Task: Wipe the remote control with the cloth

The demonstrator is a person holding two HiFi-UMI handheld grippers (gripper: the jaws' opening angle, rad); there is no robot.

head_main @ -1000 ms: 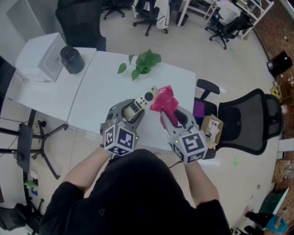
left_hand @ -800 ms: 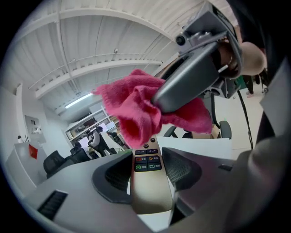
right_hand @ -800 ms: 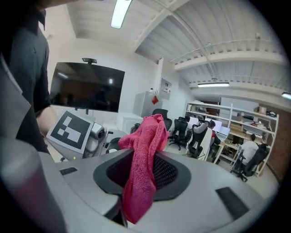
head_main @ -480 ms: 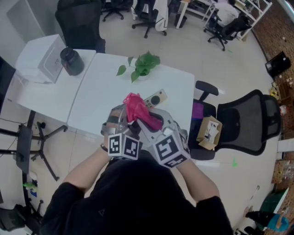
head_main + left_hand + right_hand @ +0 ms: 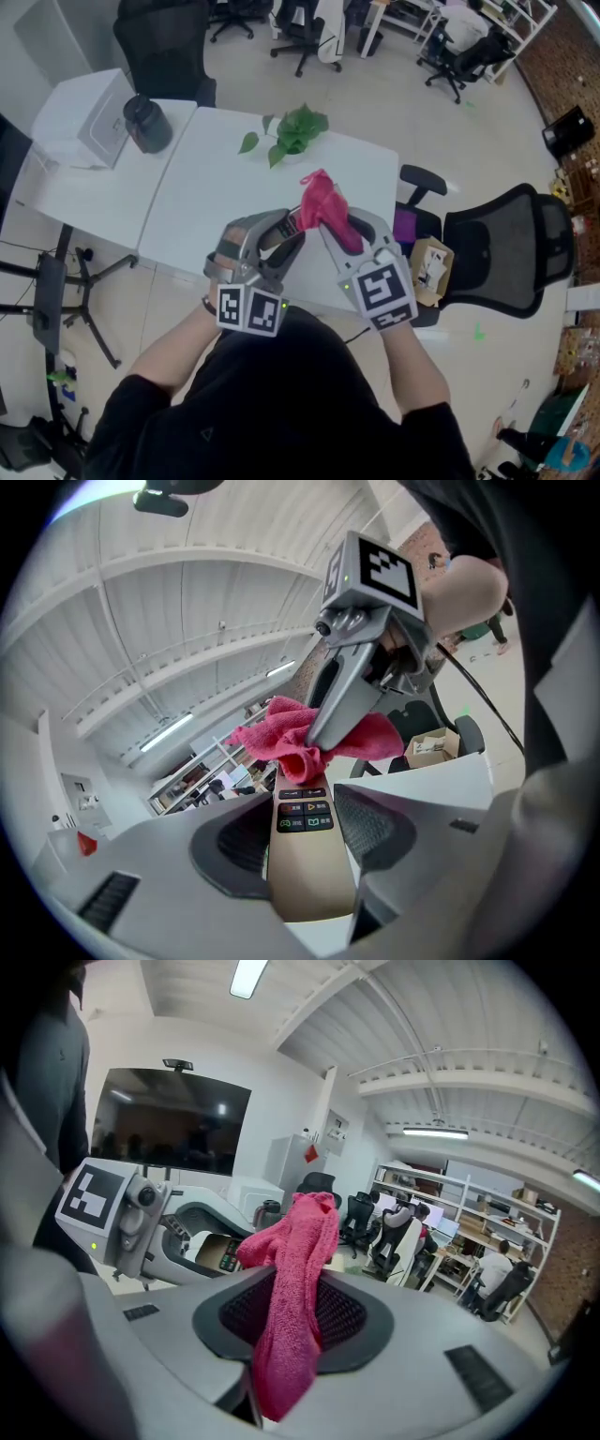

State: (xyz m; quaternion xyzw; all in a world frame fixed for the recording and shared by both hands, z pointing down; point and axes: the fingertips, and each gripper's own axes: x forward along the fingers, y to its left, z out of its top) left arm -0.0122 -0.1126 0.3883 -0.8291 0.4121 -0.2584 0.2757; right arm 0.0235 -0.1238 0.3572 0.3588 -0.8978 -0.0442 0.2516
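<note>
- Head view: L gripper (image 5: 281, 230) and R gripper (image 5: 330, 223) side by side at frame centre, over near edge of white table (image 5: 197, 187); pink cloth (image 5: 322, 202) bunched at R tips.
- Left gripper view: jaws clamp remote (image 5: 305, 855), lower centre; cloth apparently touches its far end.
- Right gripper view: jaws pinch cloth, centre.

Open-plan office: a white surface (image 5: 202, 211) among black swivel chairs (image 5: 511, 248), a dark wall screen (image 5: 173, 1124), shelving racks (image 5: 506, 1213), and seated people (image 5: 495, 1286) at desks under ceiling strip lights (image 5: 246, 974).
</note>
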